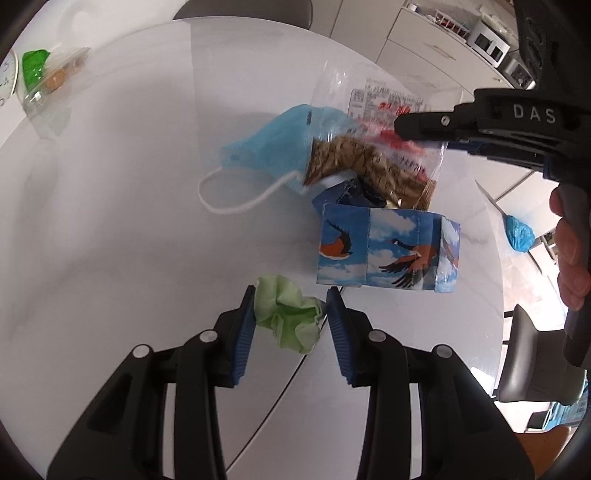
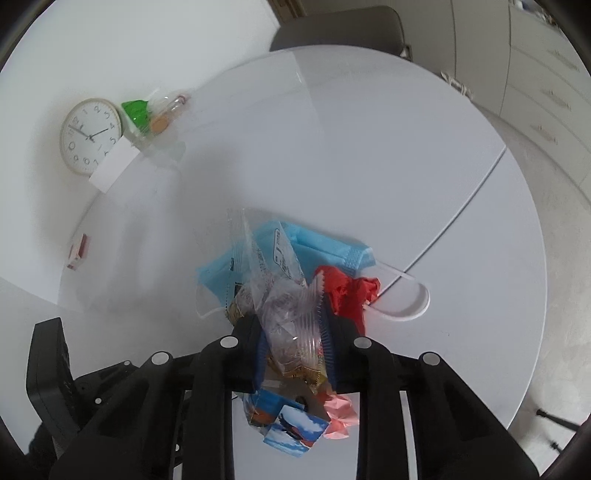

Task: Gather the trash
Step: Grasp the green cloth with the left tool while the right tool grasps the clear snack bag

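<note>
A blue box printed with birds (image 1: pixel 388 251) stands open on the white round table (image 1: pixel 129 203); it also shows low in the right wrist view (image 2: pixel 291 430). My right gripper (image 2: pixel 291 325) is shut on a clear snack bag of brown pieces (image 1: pixel 369 162) and holds it over the box's open top. My left gripper (image 1: pixel 291 295) has its jaws around a crumpled green paper (image 1: pixel 290 317), blue pads touching its sides. A blue face mask (image 1: pixel 269 147) lies behind the box. Crumpled red paper (image 2: pixel 351 291) and pink paper (image 2: pixel 340 417) lie near the box.
At the table's far edge sit a clear bag with a green item and cookies (image 2: pixel 155 114), a wall clock (image 2: pixel 90 134) and a white card (image 2: pixel 112 168). A small red and white pack (image 2: pixel 79 253) lies at the left edge. A grey chair (image 2: pixel 340 29) stands behind.
</note>
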A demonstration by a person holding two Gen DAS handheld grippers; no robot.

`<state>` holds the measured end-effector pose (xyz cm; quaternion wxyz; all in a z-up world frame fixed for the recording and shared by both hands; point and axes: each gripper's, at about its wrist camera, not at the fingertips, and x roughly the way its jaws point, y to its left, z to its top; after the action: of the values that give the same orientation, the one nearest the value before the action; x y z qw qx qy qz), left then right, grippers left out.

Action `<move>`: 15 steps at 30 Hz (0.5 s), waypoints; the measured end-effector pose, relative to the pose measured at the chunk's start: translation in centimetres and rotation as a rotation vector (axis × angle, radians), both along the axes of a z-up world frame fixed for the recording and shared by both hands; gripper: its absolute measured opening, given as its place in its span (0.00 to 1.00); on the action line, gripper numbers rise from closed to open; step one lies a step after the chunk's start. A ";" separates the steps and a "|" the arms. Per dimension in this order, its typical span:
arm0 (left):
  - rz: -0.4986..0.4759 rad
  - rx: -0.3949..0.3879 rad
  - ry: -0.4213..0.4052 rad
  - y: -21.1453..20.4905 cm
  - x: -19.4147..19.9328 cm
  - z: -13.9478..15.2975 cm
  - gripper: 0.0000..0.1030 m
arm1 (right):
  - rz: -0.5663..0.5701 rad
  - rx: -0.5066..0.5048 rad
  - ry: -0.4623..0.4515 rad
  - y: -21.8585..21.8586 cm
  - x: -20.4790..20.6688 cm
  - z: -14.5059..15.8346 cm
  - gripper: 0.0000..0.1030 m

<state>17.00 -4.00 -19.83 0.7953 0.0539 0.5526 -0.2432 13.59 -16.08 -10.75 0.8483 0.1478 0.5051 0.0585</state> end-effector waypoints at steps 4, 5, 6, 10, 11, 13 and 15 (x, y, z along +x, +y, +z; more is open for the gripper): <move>0.026 -0.006 0.002 0.7 -0.8 0.6 0.36 | -0.004 -0.011 -0.045 0.3 -0.4 1.9 0.23; 0.027 -0.008 -0.002 0.8 -0.9 0.9 0.36 | -0.005 -0.011 -0.055 0.3 -0.6 2.4 0.23; 0.028 -0.010 -0.005 1.0 -0.9 1.2 0.36 | -0.008 -0.009 -0.067 0.3 -0.9 3.0 0.23; 0.015 -0.018 -0.036 1.3 -2.6 2.7 0.36 | -0.023 0.002 -0.100 -0.1 -2.4 4.6 0.23; 0.010 -0.021 -0.044 1.3 -3.1 3.1 0.36 | -0.025 0.006 -0.107 -0.1 -3.0 4.9 0.23; 0.002 -0.027 -0.059 1.6 -4.2 3.8 0.36 | -0.027 0.007 -0.112 -0.2 -3.8 5.2 0.23; 0.000 -0.031 -0.069 2.2 -5.0 4.3 0.36 | -0.037 0.017 -0.124 -0.5 -5.0 5.6 0.23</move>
<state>12.02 -1.75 -15.52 0.8147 0.0500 0.5211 -0.2495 8.64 -16.55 -5.17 0.8775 0.1602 0.4485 0.0562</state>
